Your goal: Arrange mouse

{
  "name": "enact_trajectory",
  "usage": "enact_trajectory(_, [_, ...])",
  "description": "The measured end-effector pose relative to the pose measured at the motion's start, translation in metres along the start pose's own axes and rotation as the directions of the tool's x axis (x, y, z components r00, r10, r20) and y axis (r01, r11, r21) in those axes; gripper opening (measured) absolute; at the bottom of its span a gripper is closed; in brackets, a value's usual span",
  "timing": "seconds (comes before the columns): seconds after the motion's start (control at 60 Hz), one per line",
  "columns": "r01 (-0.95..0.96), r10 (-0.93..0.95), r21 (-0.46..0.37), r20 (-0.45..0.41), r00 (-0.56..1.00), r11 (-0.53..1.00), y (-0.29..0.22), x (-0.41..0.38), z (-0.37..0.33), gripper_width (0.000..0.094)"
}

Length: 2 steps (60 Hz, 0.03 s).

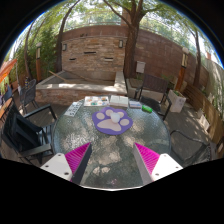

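Observation:
A purple mouse pad (113, 120) with a white paw print lies in the middle of a round glass table (95, 150), beyond my fingers. At the table's far edge sit a small dark object (135, 103) that may be the mouse and a green item (148, 109). My gripper (113, 160) hovers over the near part of the table, open, with only bare tabletop between the magenta pads (78, 157). It holds nothing.
White boxes (118, 101) and a flat grey item (76, 106) line the table's far side. Dark chairs (30, 125) stand to the left and behind the table (152, 88). A brick wall (95, 50) and trees lie beyond.

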<state>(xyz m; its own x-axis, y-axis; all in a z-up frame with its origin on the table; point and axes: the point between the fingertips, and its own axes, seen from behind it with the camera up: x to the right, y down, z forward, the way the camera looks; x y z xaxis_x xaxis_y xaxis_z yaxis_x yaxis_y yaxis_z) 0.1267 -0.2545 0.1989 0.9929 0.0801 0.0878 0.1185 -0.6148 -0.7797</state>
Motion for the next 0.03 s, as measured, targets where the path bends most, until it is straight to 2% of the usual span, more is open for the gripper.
enact_trajectory(0.033, [0.000,0.000,-0.001,-0.002,1.000,1.000,0.0009,0.0000,-0.0013,0.0861])
